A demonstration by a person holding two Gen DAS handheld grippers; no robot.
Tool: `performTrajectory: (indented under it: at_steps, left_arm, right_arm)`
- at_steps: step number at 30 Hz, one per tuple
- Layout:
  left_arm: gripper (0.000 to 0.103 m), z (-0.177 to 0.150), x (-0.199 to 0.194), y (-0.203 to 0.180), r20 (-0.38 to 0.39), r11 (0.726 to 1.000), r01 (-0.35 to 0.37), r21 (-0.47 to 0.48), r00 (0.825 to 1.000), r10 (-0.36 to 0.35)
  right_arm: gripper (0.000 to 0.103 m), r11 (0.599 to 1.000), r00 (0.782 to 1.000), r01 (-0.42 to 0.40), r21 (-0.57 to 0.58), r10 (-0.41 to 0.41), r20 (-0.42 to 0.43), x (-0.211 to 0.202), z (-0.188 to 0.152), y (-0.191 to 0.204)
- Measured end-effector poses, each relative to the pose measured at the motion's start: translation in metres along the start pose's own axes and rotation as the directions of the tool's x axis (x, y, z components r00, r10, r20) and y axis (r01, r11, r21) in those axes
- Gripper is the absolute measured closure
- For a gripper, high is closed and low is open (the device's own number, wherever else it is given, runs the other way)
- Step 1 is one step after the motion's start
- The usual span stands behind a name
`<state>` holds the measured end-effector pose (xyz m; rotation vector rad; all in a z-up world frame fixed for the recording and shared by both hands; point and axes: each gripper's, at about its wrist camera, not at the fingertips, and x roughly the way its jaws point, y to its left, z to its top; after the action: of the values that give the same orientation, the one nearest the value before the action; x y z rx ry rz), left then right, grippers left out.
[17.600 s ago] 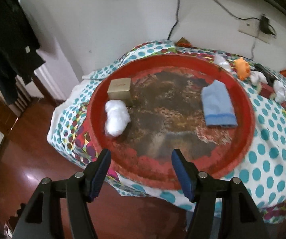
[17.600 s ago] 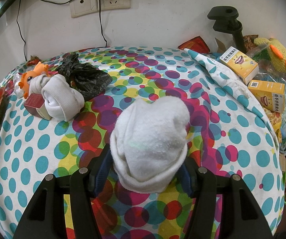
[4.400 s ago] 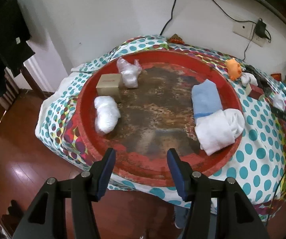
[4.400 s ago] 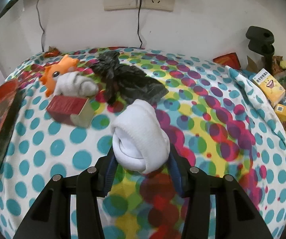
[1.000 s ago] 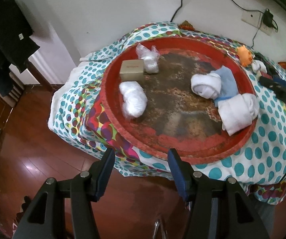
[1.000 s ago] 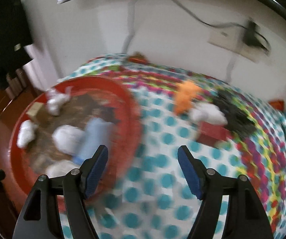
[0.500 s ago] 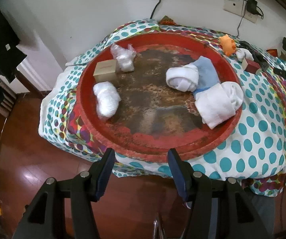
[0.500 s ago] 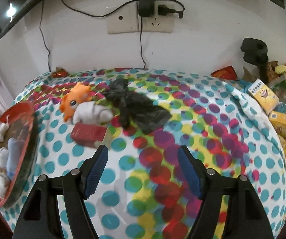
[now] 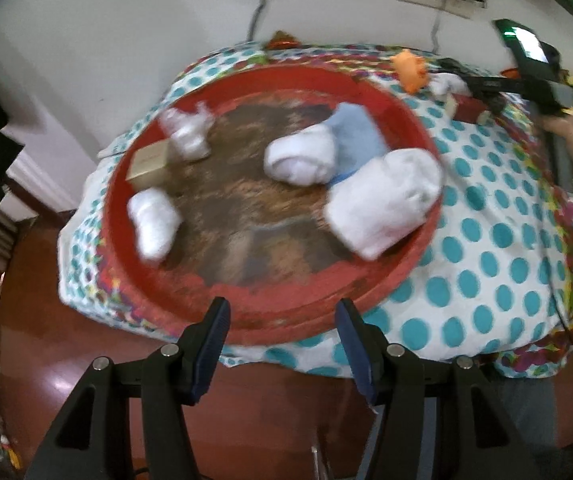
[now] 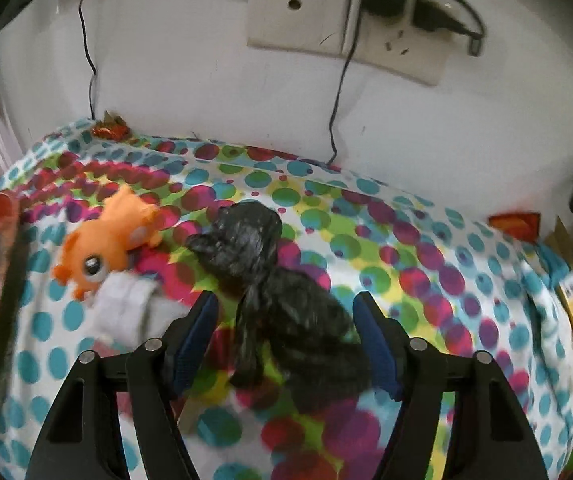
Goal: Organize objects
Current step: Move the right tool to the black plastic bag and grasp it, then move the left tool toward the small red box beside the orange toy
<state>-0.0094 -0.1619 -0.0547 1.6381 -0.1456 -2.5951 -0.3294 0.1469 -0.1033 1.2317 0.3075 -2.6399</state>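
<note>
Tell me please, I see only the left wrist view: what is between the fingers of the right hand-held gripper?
Observer: A crumpled black plastic bag lies between the fingers of the right hand-held gripper, on the dotted cloth.
Operator: Is it gripped already?
Observer: Not yet, it seems. The jaws have just been closing, but a gap still shows between the bag and the left finger.
Operator: What lies near it?
Observer: A rolled white sock lies just left of that finger, below an orange toy.
</note>
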Motion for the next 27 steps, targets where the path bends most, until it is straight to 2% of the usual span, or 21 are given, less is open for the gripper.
performTrajectory:
  at_steps: [3, 9, 15, 19, 25, 27]
  left_arm:
    - [0.047, 0.016, 0.001, -0.013, 0.003, 0.998, 0.063, 0.018, 0.998, -0.063]
    - [0.047, 0.045, 0.000, -0.053, 0.038, 0.987, 0.118, 0.111, 0.992, -0.122]
    - [0.047, 0.069, 0.014, -0.099, -0.002, 0.972, 0.166, 0.165, 0.986, -0.168]
    - [0.047, 0.081, 0.027, -0.126, -0.044, 0.962, 0.217, 0.167, 0.976, -0.213]
    - [0.047, 0.109, 0.045, -0.155, -0.119, 0.967, 0.248, 0.057, 0.963, -0.240]
    - [0.047, 0.121, 0.049, -0.165, -0.136, 0.973, 0.231, 0.012, 0.964, -0.228]
  right_arm:
    - [0.053, 1.000, 1.000, -0.014, -0.005, 0.014, -0.022, 0.013, 0.001, -0.004]
    - [0.074, 0.999, 0.999, -0.038, 0.030, 0.039, -0.024, 0.008, -0.012, -0.016]
    - [0.075, 0.998, 0.999, -0.028, 0.060, 0.029, -0.026, -0.020, -0.050, -0.043]
    - [0.076, 0.995, 0.999, -0.022, 0.099, 0.025, -0.030, -0.045, -0.084, -0.067]
    - [0.075, 0.994, 0.999, -0.040, 0.106, 0.041, -0.008, -0.070, -0.119, -0.086]
    - [0.075, 0.991, 0.998, -0.055, 0.125, 0.056, -0.005, -0.071, -0.120, -0.092]
